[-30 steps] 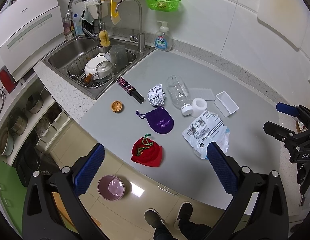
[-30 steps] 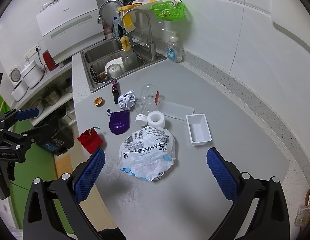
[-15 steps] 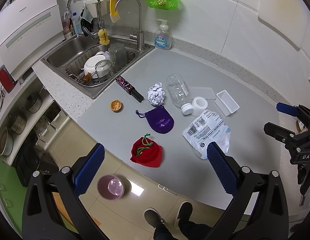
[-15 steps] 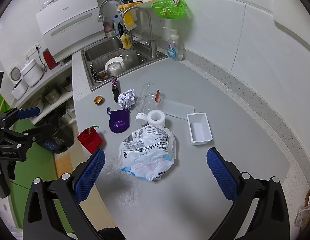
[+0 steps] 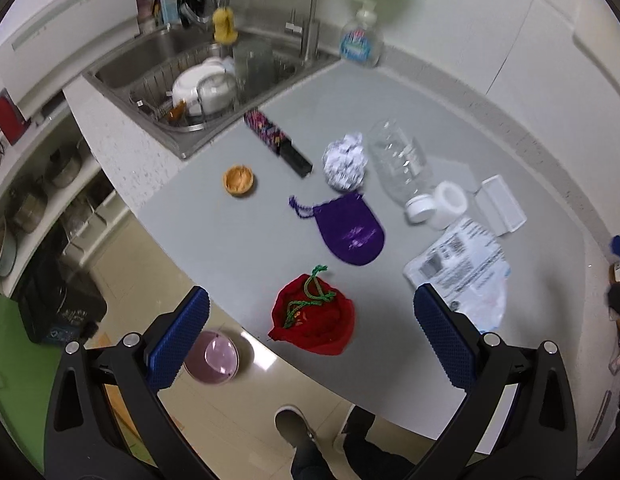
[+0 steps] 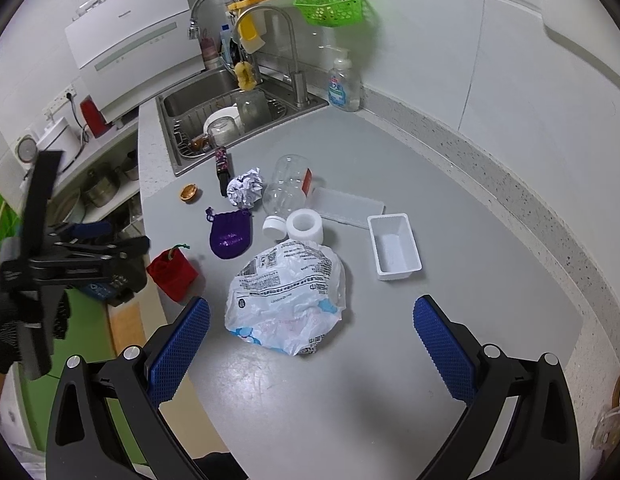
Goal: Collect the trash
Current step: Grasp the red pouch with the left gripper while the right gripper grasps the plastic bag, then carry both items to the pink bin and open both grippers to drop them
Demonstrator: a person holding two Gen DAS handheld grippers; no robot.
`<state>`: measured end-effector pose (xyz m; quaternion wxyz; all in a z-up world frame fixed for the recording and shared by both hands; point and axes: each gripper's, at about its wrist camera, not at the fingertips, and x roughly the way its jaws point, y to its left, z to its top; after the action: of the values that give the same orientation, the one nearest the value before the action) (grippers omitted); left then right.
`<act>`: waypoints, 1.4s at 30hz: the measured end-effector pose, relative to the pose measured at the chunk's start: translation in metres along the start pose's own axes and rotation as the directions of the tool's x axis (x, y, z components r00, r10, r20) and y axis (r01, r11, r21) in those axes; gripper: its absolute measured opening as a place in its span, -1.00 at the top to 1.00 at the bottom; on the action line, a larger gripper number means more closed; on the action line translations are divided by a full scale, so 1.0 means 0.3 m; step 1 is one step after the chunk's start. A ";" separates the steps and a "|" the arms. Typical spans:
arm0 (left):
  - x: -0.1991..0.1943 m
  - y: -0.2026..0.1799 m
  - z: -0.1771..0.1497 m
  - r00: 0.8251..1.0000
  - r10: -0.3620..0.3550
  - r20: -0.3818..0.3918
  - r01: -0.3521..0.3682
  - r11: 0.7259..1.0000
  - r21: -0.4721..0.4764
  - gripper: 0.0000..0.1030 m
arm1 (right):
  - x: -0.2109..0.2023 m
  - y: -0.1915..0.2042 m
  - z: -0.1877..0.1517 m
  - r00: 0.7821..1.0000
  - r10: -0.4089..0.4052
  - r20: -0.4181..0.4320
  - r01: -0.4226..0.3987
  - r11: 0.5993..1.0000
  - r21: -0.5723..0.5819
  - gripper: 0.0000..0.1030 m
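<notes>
Trash sits all over the grey counter, nothing picked up yet. In the right cam the big plastic bag lies near the middle, w/ black print and a code square on it, too small to read. At 12 o'clock from the bag sit a white tape roll and a clear bottle lying on its side, cap toward the bag. A paper ball is at 11 o'clock, a white tray at 2 o'clock. A purple pouch and a red pouch are at 10 and 9 o'clock; the red one is right at the counter edge.

What just changed: the left gripper has moved down and closer vs. half a sec ago. The red pouch now looks big in the left cam, sitting between the two blue pads, and that pic is blurry from moving. I think the left one is going for the red pouch first. The right gripper has barely moved; it hangs over the counter w/ the plastic bag just ahead.

Both grippers are spread wide, holding nothing.

Writing: the soap bottle by the sink has a blue label, can't read it. The white box on the wall has a small brand word, too tiny to tell.
</notes>
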<state>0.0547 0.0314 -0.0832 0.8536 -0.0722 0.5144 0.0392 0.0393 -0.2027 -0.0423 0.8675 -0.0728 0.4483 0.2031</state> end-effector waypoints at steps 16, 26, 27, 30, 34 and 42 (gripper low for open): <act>0.295 -0.006 -0.025 0.982 0.031 -0.187 -0.020 0.998 0.062 -0.15 | 0.072 -0.045 -0.008 0.999 -0.009 -0.053 0.010 1.000 0.018 -0.89; 0.247 -0.018 -0.006 0.989 -0.006 -0.149 0.012 0.999 0.045 0.76 | 0.209 -0.037 -0.008 0.993 0.026 -0.112 -0.025 1.000 0.012 -0.89; 0.234 -0.019 -0.007 0.990 -0.008 -0.143 0.014 0.999 0.042 0.76 | 0.232 -0.035 -0.008 0.992 0.027 -0.123 -0.026 1.000 0.011 -0.89; 0.187 -0.014 0.000 0.993 -0.017 -0.120 0.021 0.999 0.034 0.77 | 0.296 -0.029 -0.006 0.988 0.014 -0.152 -0.014 1.000 -0.001 -0.89; 0.120 -0.011 -0.001 0.996 -0.025 -0.085 0.028 0.999 0.029 0.77 | 0.385 -0.021 -0.009 0.980 -0.013 -0.198 0.009 1.000 -0.022 -0.89; 0.039 -0.001 -0.014 0.998 -0.041 -0.044 0.042 0.999 0.016 0.77 | 0.502 -0.024 -0.035 0.967 0.063 -0.249 -0.066 0.998 -0.006 -0.36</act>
<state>0.0565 0.0303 -0.0954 0.8434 -0.0764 0.5317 0.0156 0.1121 -0.1694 -0.1705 0.7969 -0.0890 0.5541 0.2235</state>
